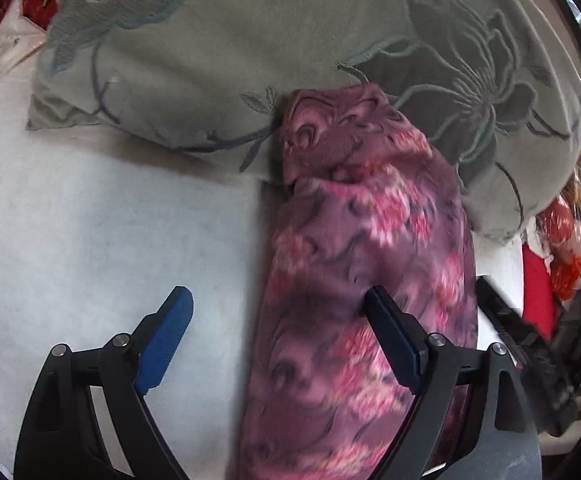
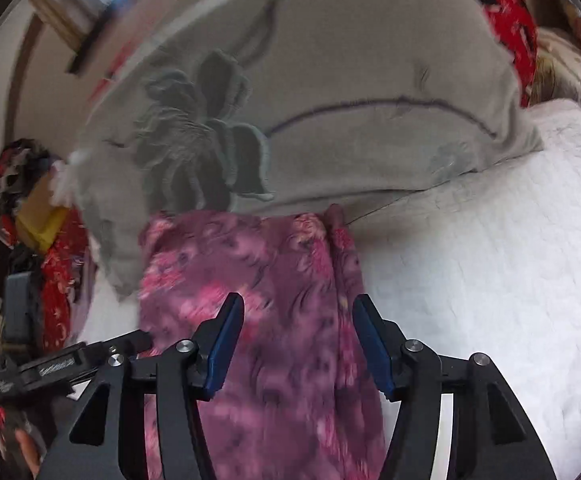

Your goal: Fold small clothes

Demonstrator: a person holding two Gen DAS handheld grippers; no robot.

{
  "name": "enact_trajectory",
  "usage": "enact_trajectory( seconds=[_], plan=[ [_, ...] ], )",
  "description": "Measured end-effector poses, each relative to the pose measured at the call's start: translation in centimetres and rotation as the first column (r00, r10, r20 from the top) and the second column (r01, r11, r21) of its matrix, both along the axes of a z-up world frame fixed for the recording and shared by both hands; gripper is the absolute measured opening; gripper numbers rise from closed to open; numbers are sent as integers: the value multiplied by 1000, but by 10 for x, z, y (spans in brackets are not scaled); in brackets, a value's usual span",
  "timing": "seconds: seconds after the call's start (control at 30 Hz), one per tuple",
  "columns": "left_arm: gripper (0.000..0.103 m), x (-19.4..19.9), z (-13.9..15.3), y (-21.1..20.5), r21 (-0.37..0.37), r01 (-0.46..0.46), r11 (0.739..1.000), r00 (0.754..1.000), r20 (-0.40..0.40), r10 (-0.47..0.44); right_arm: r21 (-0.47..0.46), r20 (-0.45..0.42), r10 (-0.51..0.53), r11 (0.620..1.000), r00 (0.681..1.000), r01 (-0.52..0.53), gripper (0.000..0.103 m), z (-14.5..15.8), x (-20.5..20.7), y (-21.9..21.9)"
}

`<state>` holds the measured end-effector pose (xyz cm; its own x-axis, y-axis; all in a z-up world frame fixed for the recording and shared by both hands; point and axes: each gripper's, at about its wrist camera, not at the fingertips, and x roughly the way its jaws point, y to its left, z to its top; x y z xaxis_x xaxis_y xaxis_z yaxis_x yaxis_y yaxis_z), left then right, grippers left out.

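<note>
A purple garment with pink flowers [image 1: 362,264] lies as a long folded strip on the white bed sheet [image 1: 90,240], its far end against a grey pillow. My left gripper [image 1: 278,300] is open and empty above the strip's left edge, its right finger over the cloth. In the right wrist view the same garment [image 2: 258,280] runs from the pillow toward the camera. My right gripper [image 2: 298,304] is open and empty, hovering over the strip with both fingers above the cloth.
A large grey pillow with embroidered flowers [image 1: 290,40] lies across the head of the bed [image 2: 350,100]. The other gripper's black body [image 1: 550,352] shows at the right edge. Red patterned cloth and clutter [image 2: 50,280] sit off the bed's side.
</note>
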<state>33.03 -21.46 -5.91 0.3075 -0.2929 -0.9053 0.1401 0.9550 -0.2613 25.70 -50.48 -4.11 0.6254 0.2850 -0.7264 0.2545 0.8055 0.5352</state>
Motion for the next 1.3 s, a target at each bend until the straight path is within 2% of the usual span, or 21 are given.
enact_trajectory(
  seconds=[0.03,0.07,0.1,0.13,0.2,0.23,0.3,0.33,0.4,0.47,0.6,0.67,0.73,0.8,0.97,1.03,1.1,1.17,1.2,1.27,1.3],
  plan=[
    [89,4,-1,-1,-7,-5,1000,1000,-2,5,5,-36,7,1000,999,-7,59,-7,10,1],
    [89,7,-1,-2,-6,-4,1000,1000,2,4,12,-79,19,1000,997,-18,48,-15,22,3],
    [89,12,-1,-4,0,0,1000,1000,11,0,16,-70,35,999,997,-34,33,-16,27,5],
    [89,15,-2,-5,11,5,1000,1000,27,-5,-3,-22,47,999,999,-47,4,-10,29,6],
    [89,20,-7,-10,38,20,999,999,38,-22,-53,41,19,998,999,-17,4,-2,28,4],
    [89,23,-11,-13,50,27,998,999,31,-29,-54,34,6,999,999,-5,4,-4,29,2],
    [90,29,-17,-17,66,29,997,999,21,-30,-90,-83,21,995,996,-29,5,-27,39,5],
    [90,31,-16,-17,62,24,998,999,22,-25,-102,-88,29,994,996,-38,4,-29,40,6],
    [89,32,-13,-17,63,22,998,999,26,-24,-129,-72,12,991,997,-21,14,-17,38,8],
    [89,24,-6,-17,76,26,997,999,43,-30,-172,-39,20,985,999,-26,15,1,31,15],
    [89,2,9,-16,112,27,993,996,80,-36,-180,49,125,977,991,-114,20,28,-1,32],
    [89,-12,11,-15,116,25,993,996,88,-35,-205,63,159,968,985,-143,32,32,-14,43],
    [89,-25,10,-14,136,25,990,995,87,-37,-265,21,188,948,982,-176,32,20,-23,54],
    [89,-35,12,-14,148,28,989,996,80,-40,-288,-100,203,931,974,-224,32,-2,-19,59],
    [89,-56,27,5,151,17,988,993,110,-33,-263,-47,170,949,984,-176,35,22,-42,54],
    [89,-68,26,9,154,31,988,993,110,-49,-281,-37,194,939,980,-197,35,28,-56,54],
    [89,-81,18,13,156,41,987,995,88,-55,-288,-67,216,930,974,-226,36,24,-67,55],
    [90,-92,6,21,119,47,992,997,54,-54,-287,-130,249,917,960,-276,37,6,-75,64],
    [90,-94,2,28,77,36,996,999,36,-39,-301,-139,262,908,955,-292,37,2,-76,67],
    [90,-94,1,38,14,15,1000,1000,-10,-15,-305,-126,265,907,956,-291,37,8,-74,67],
    [89,-91,5,54,-9,5,1000,1000,-26,-5,-279,-115,251,920,961,-274,37,11,-72,61]
  ],
)
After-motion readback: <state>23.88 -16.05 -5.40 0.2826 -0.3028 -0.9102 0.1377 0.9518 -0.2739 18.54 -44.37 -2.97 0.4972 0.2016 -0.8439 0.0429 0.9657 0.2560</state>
